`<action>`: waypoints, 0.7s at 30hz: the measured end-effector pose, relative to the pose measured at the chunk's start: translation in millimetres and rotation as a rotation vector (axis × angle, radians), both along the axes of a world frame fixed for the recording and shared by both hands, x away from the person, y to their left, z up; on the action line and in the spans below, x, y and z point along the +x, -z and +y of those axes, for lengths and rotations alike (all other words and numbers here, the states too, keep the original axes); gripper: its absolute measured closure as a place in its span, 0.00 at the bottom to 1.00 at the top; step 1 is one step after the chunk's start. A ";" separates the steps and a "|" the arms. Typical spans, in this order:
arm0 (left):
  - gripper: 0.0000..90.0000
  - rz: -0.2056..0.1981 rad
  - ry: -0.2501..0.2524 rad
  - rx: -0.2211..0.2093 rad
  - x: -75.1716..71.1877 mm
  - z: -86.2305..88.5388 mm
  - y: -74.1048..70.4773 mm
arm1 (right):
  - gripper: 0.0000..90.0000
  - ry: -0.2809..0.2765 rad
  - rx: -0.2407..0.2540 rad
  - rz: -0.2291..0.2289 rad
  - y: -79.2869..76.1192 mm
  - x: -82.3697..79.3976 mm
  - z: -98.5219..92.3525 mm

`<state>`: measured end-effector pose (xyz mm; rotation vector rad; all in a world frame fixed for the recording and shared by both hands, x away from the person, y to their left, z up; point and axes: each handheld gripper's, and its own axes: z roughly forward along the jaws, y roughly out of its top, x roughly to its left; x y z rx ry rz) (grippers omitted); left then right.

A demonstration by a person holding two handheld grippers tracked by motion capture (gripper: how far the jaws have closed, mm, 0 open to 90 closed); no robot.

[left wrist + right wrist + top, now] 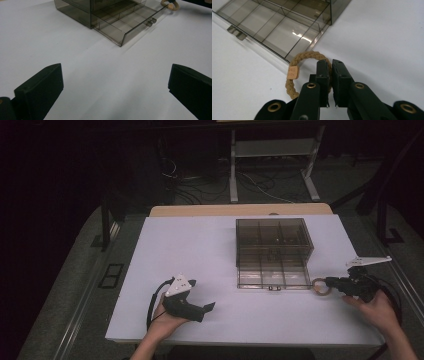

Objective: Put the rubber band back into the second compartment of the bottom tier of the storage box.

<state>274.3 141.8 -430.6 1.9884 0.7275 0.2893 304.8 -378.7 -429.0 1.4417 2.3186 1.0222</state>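
Observation:
A tan braided hair tie point(308, 54) with a small tan label hangs from my right gripper point(331, 67), whose jaws are shut on one side of the loop. In the high view the hair tie point(321, 287) and right gripper point(328, 281) sit just right of the front corner of the pulled-out drawer point(272, 275). That drawer belongs to a smoky clear box point(274, 237) divided into compartments. My left gripper point(204, 295) rests low at the table's front left in a hand. Its jaws point(115, 82) stand wide open over bare table with nothing between them.
The white table point(200, 250) has free room left of the box and along the front. The drawer point(125, 25) has a small knob point(151, 22) on its front wall. Beyond the far edge are desk legs and cables on the floor.

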 end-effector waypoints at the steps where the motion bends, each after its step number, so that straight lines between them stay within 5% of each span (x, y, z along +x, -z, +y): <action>1: 0.00 0.002 -0.002 -0.002 -0.2 -0.1 0.1 | 0.92 -0.003 0.003 -0.003 -0.9 -0.3 0.1; 21: 0.00 0.002 -0.003 0.000 -0.1 0.1 0.0 | 0.92 -0.058 0.025 -0.061 -18.1 -5.9 14.1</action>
